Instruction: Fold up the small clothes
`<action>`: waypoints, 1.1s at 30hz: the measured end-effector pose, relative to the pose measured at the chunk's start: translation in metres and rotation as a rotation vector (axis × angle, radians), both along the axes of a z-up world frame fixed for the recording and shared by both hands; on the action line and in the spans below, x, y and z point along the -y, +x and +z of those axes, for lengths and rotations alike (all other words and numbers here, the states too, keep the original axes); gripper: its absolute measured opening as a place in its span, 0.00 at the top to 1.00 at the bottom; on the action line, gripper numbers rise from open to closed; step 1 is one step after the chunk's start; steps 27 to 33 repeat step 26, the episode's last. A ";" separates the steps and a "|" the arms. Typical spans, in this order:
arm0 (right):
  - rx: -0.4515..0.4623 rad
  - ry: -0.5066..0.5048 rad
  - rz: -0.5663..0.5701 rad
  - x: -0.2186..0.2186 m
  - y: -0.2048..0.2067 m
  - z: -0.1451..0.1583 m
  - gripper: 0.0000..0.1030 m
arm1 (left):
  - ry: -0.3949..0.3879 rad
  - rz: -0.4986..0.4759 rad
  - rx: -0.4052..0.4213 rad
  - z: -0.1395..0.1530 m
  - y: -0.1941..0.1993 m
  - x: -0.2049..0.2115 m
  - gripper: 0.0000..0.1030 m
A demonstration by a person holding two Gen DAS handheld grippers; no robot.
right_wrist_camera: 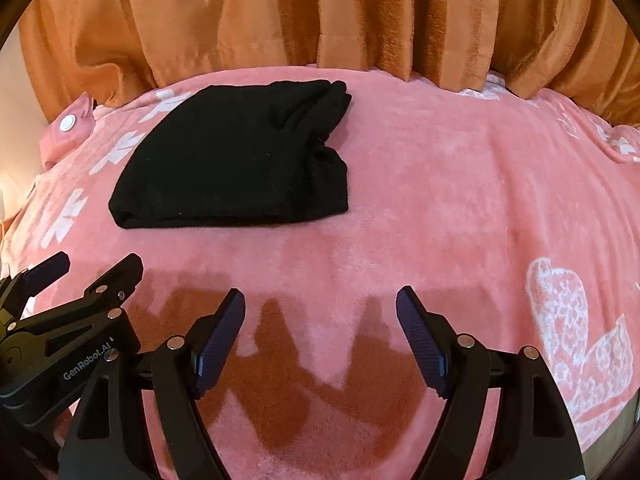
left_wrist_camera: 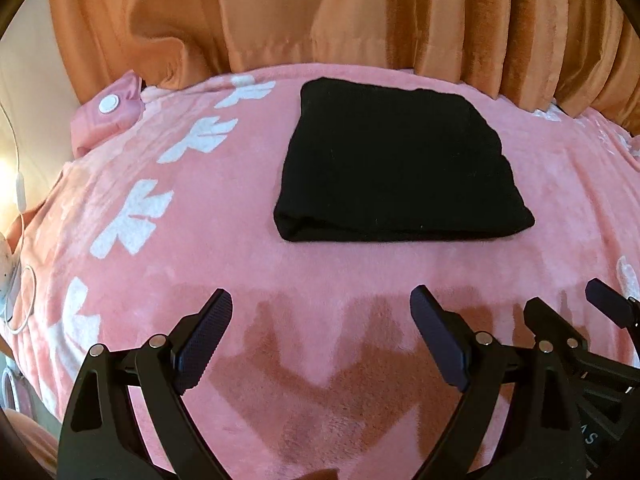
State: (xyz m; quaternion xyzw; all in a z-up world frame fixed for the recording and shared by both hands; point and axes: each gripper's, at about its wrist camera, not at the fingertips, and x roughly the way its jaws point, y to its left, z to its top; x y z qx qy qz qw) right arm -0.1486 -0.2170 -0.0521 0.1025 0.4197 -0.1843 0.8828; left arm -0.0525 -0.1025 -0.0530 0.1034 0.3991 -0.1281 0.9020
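A black garment (left_wrist_camera: 396,164) lies folded into a thick rectangle on the pink blanket (left_wrist_camera: 224,200); in the right wrist view the garment (right_wrist_camera: 236,156) sits to the left of centre, its layered folds showing on its right side. My left gripper (left_wrist_camera: 320,312) is open and empty, held over the blanket short of the garment's near edge. My right gripper (right_wrist_camera: 320,312) is open and empty too, nearer than the garment and to its right. Each gripper shows at the edge of the other's view, the right one (left_wrist_camera: 592,320) and the left one (right_wrist_camera: 72,276).
The pink blanket (right_wrist_camera: 460,184) has white leaf and bow patterns. An orange curtain (left_wrist_camera: 340,12) hangs right behind the bed. A pink pillow corner with a white button (left_wrist_camera: 110,106) lies at the far left. A white cable (left_wrist_camera: 18,184) runs along the left edge.
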 end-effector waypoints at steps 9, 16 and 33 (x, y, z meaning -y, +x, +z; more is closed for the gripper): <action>0.001 -0.005 -0.013 0.000 0.000 0.000 0.27 | -0.001 0.009 -0.032 -0.006 0.002 -0.002 0.15; -0.004 -0.008 -0.028 -0.002 -0.001 -0.004 0.26 | 0.005 0.011 -0.038 -0.010 0.002 -0.003 0.16; -0.010 -0.019 -0.048 -0.007 -0.001 -0.005 0.26 | -0.003 0.025 -0.071 -0.013 0.005 -0.005 0.21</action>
